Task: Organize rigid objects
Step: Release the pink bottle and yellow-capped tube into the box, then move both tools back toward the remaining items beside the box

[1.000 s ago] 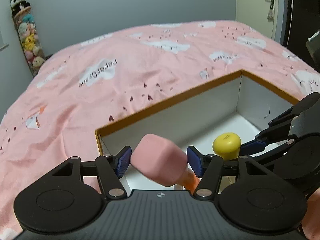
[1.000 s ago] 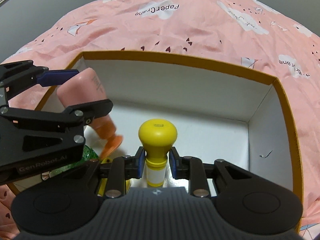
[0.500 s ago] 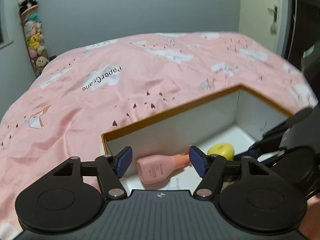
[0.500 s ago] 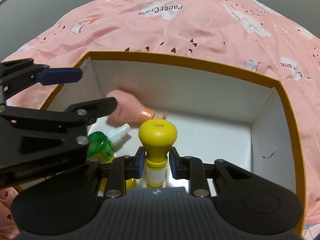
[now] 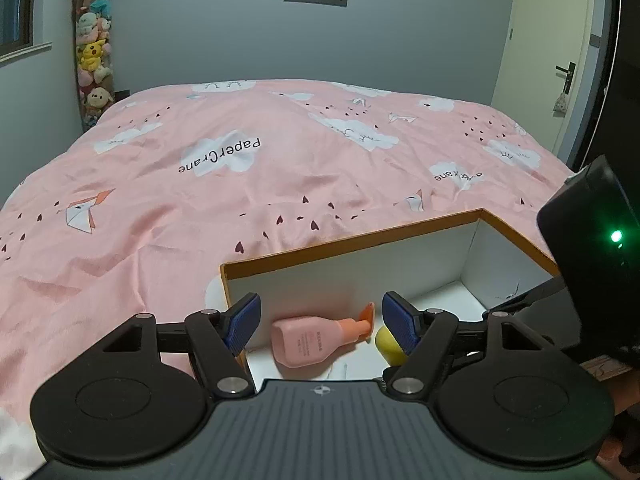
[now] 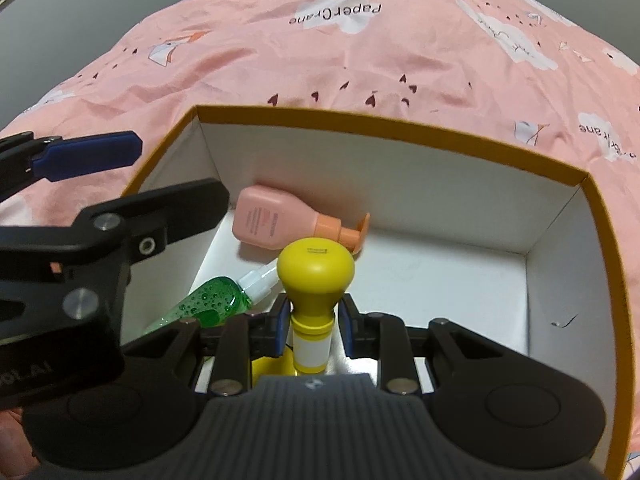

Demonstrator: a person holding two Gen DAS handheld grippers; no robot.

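Note:
A white box with an orange rim [image 6: 400, 130] [image 5: 352, 240] sits on the pink bed. A pink pump bottle [image 6: 280, 222] [image 5: 316, 340] lies on its side against the box's far wall. My left gripper [image 5: 320, 322] is open and empty, raised above the box's left end; it also shows in the right wrist view [image 6: 132, 172]. My right gripper [image 6: 312, 326] is shut on the neck of a yellow round-capped bottle [image 6: 316, 272], held over the box's near side; its cap shows in the left wrist view [image 5: 388, 346]. A green spray bottle [image 6: 216, 302] lies in the box's left corner.
The pink bedspread [image 5: 240, 168] with cloud prints surrounds the box. A column of plush toys [image 5: 92, 52] stands at the far left wall. A door [image 5: 560, 60] is at the far right. The box's right half [image 6: 460, 264] shows bare white floor.
My left gripper opened and let go of the pink pump bottle, which dropped onto its side in the box. The left gripper then rose and drew back. The right gripper kept its hold.

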